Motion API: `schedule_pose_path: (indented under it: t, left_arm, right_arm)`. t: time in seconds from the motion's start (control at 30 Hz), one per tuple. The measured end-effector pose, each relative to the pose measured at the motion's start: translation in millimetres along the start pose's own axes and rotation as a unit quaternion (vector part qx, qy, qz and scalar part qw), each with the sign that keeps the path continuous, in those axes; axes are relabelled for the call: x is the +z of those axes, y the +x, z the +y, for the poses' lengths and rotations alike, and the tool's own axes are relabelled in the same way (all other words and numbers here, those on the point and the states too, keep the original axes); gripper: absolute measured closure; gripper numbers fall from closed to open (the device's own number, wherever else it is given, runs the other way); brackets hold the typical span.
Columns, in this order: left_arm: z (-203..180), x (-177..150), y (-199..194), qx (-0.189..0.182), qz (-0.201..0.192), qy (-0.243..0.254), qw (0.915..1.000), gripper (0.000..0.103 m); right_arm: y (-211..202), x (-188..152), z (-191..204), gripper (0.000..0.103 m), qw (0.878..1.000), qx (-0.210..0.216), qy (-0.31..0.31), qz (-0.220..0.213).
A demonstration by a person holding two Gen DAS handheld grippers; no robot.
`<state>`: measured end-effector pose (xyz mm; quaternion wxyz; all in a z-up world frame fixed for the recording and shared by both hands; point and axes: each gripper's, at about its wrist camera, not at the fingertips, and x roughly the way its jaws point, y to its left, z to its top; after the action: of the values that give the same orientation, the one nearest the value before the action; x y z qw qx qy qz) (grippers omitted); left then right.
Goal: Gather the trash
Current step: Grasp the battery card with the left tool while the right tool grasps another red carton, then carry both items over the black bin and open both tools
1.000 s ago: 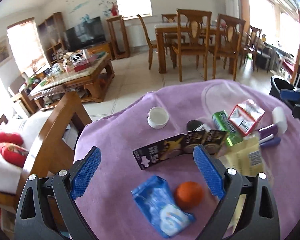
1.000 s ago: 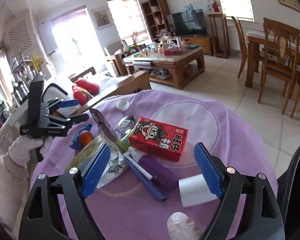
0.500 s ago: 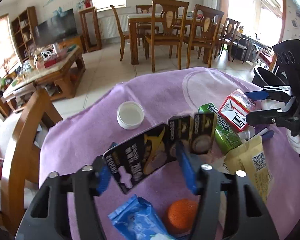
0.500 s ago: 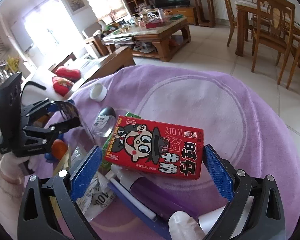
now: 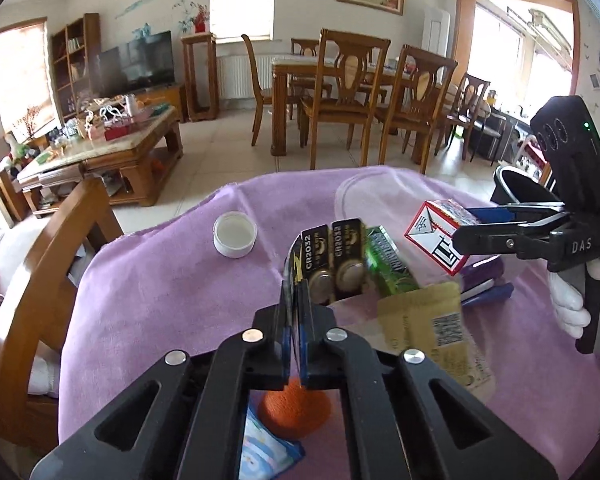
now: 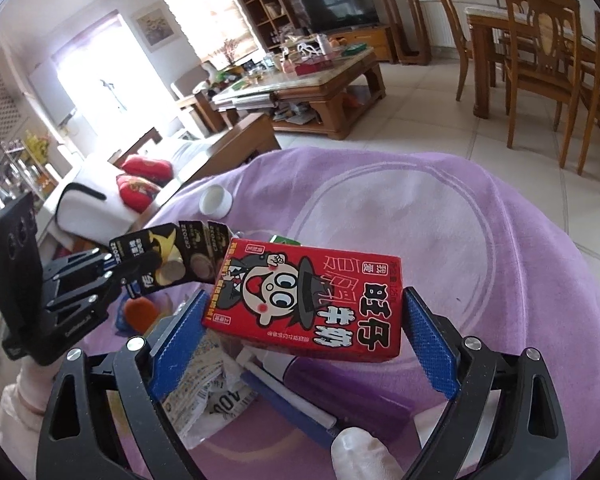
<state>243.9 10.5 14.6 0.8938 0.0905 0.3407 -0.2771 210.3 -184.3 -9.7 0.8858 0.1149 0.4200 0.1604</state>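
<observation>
My left gripper (image 5: pixel 296 304) is shut on a black CR2032 battery card (image 5: pixel 332 256) and holds it above the purple cloth; the card also shows in the right wrist view (image 6: pixel 168 258). My right gripper (image 6: pixel 304 332) is closed on a red milk carton (image 6: pixel 312 300), its blue pads against both ends, lifted off the cloth. The carton shows in the left wrist view (image 5: pixel 440 236) between the right gripper's fingers (image 5: pixel 496 216). An orange (image 5: pixel 294 414), a blue wrapper (image 5: pixel 260 454), a green pack (image 5: pixel 392 268) and a tan packet (image 5: pixel 428 324) lie on the cloth.
A white lid (image 5: pixel 235 235) sits on the purple cloth (image 5: pixel 160 300) toward the far left. Purple tubes (image 6: pixel 340 392) and crumpled paper (image 6: pixel 212 396) lie under the carton. A black bin (image 5: pixel 520 190) stands at the table's right. A wooden chair back (image 5: pixel 52 264) is at the left.
My left gripper closed on the battery card and lifted it upright. My right gripper moved forward over the red carton, closed on it and raised it.
</observation>
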Motion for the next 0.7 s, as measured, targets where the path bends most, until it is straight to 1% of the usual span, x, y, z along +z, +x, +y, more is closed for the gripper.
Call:
schedule_pose_path:
  t: [0.13,0.2,0.33,0.37,0.5,0.6,0.7]
  left_arm:
    - [-6.1,3.9,-25.4,0.008,-0.043,-0.026,0.9987,0.101]
    - [-9.3,6.2,-41.7,0.008,-0.070,-0.053,0.9961,0.101]
    - [-25.4,9.6,-69.7,0.004,-0.116,-0.078,0.9901,0.101]
    - [-26.7,9.5,-73.3,0.001,-0.122,-0.082,0.9891,0.101]
    - [-52.1,14.8,-89.6,-0.033,-0.148,-0.105,0.9828,0.101]
    - [-80.5,19.1,-92.9,-0.049,-0.158,-0.102,0.9809,0.101]
    - [-115.4,24.9,-88.5,-0.073,-0.162,-0.097,0.9793,0.101]
  right_arm:
    - [-29.3,-2.4,1.3,0.011,1.000,0.017,-0.001,-0.022]
    - [-43.9,-8.8,-0.7,0.011,0.999,0.029,0.000,-0.029]
    - [-70.1,-20.8,-2.3,0.011,0.998,0.048,0.006,-0.048]
    - [-77.7,-23.8,-5.1,0.011,0.997,0.053,0.008,-0.053]
    - [-116.9,-35.6,-20.4,0.011,0.994,0.070,0.017,-0.079]
    - [-153.2,-46.4,-37.8,0.011,0.992,0.075,0.025,-0.103]
    - [-187.8,-58.3,-58.2,0.011,0.989,0.068,0.037,-0.127]
